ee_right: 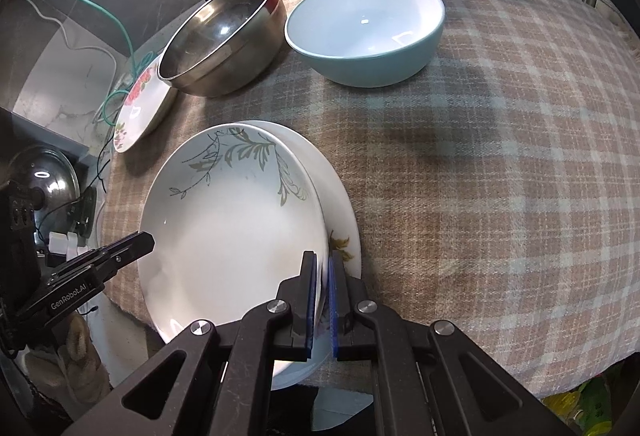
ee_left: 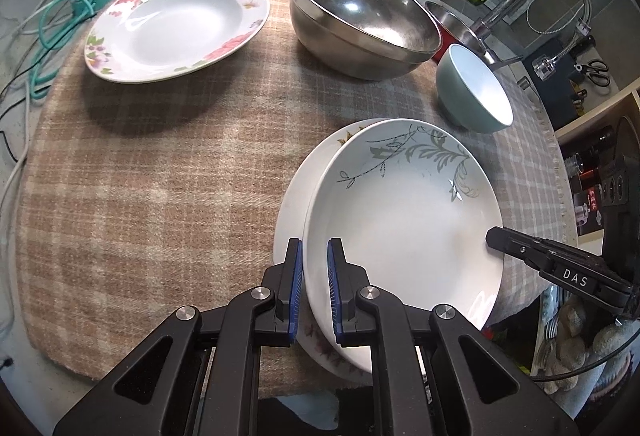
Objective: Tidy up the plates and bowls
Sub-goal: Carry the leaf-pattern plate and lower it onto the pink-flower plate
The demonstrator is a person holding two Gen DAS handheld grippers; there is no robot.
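Leaf-patterned plate [ee_left: 404,220] hides most of the plate beneath [ee_left: 296,204].

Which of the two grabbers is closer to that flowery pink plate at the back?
Left. The left gripper clamps the leaf-patterned plate's rim on the side facing the pink floral plate; the right gripper clamps the opposite rim, farther away.

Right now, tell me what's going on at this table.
A person is sorting dishes with two handheld grippers. The left gripper and the right gripper are both clamped on opposite rim edges of the leaf-patterned plate, which sits on another white plate. A floral plate, a steel bowl and a light blue bowl stand apart on the checked cloth.
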